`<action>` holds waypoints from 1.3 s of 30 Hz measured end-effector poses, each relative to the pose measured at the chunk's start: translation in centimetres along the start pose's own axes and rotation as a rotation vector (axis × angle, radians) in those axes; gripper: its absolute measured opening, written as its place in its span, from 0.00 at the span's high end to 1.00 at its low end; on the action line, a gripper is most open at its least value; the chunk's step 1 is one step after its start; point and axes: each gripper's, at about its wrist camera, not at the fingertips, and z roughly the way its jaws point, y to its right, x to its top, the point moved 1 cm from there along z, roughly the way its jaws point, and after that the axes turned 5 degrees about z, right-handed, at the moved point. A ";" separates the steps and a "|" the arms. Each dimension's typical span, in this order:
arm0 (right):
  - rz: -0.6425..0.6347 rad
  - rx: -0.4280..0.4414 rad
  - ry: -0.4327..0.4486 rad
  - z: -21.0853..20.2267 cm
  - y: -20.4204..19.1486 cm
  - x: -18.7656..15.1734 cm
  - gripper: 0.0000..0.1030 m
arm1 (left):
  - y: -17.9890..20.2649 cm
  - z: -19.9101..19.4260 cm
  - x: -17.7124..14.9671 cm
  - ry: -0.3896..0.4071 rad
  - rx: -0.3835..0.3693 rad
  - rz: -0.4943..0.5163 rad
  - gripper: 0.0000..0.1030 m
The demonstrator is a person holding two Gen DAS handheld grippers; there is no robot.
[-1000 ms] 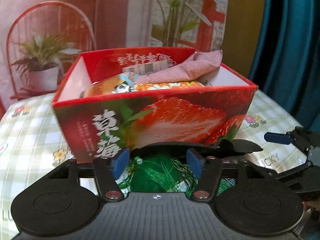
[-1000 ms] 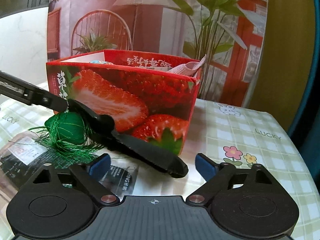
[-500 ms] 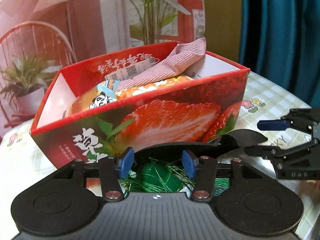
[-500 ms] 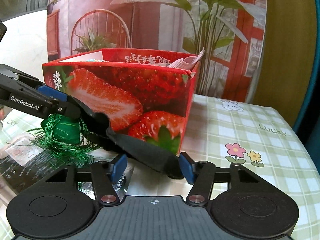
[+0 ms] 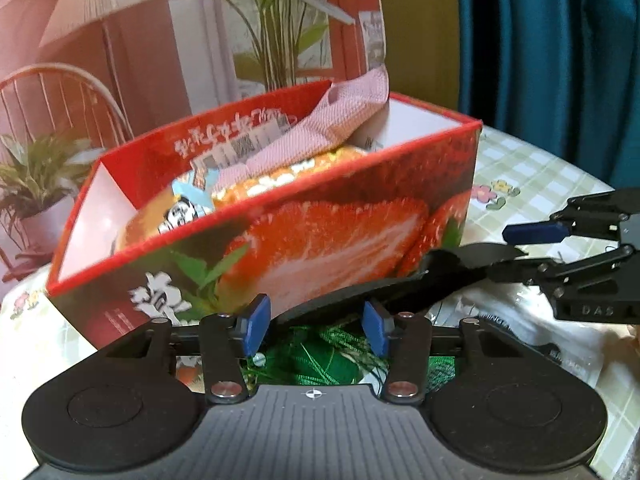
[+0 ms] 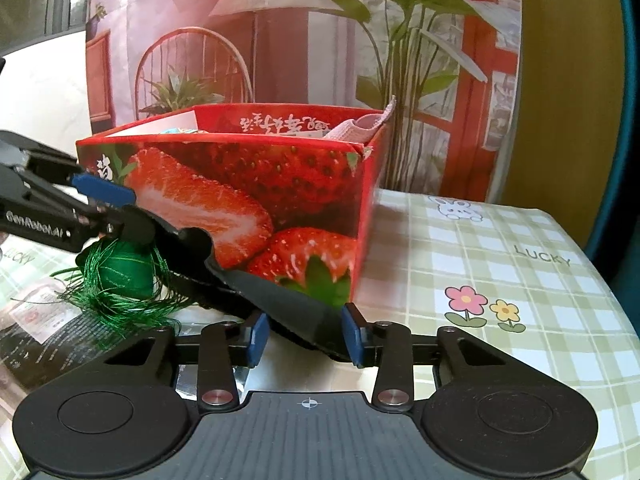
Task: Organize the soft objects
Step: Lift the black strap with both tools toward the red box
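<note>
Counting what is lying before us, we are seeing two grippers, one black soft strip (image 6: 248, 284), one green thread ball (image 6: 124, 268), one red strawberry box (image 6: 240, 184), one pink cloth (image 5: 320, 128), one orange packet (image 5: 280, 176) and one clear plastic packet (image 6: 36, 320), all on the checked tablecloth (image 6: 500, 280). The cloth and the orange packet are sitting inside the box, with the cloth hanging over its far right corner.

Compared with a second ago, we are finding the right gripper (image 6: 306, 336) changed most. Its fingers (image 6: 354, 338) were standing wide apart with the strip's end lying loose between them, and they are now pressing on that end from both sides. The left gripper (image 5: 315, 322) has narrowed slightly as well, and the box is looking more tilted in its view than before.

The strip is stretching across the near side of the box, just in front of its strawberry wall, with one end at each gripper. The left fingers (image 5: 253, 322) are closing on the strip's left end, as the right wrist view is showing. The green ball is resting on the table just beneath that left end, touching neither pair of fingers, with the plastic packet lying under and beside it.
</note>
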 end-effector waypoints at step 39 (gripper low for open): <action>-0.192 0.087 0.345 -8.2 -3.1 12.5 0.91 | -5.0 -13.2 5.5 0.356 0.185 -0.078 0.88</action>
